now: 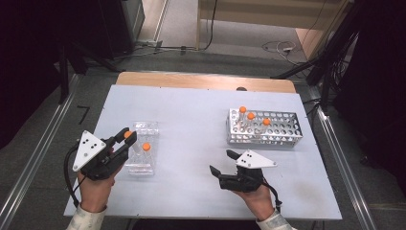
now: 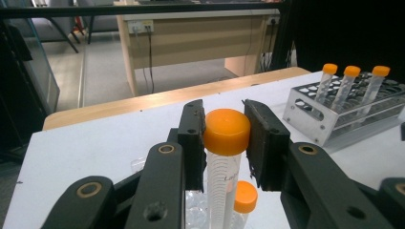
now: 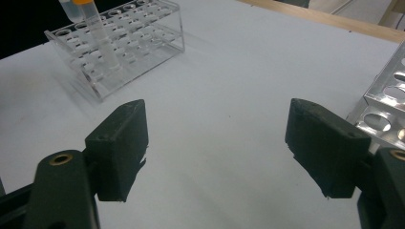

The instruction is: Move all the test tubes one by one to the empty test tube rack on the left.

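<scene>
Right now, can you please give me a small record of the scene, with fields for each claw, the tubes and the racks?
left claw: shut on the held tube by its orange cap, above the clear rack
right claw: open, nothing between the jaws, over the bare table
clear rack: one more capped tube stands in it
metal rack: three orange-capped tubes, upright in a row

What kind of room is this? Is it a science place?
Probably a lab or test room. Orange-capped test tubes stand in a metal rack, the left gripper holds another tube above a clear plastic rack, and cables trail across the floor.
</scene>
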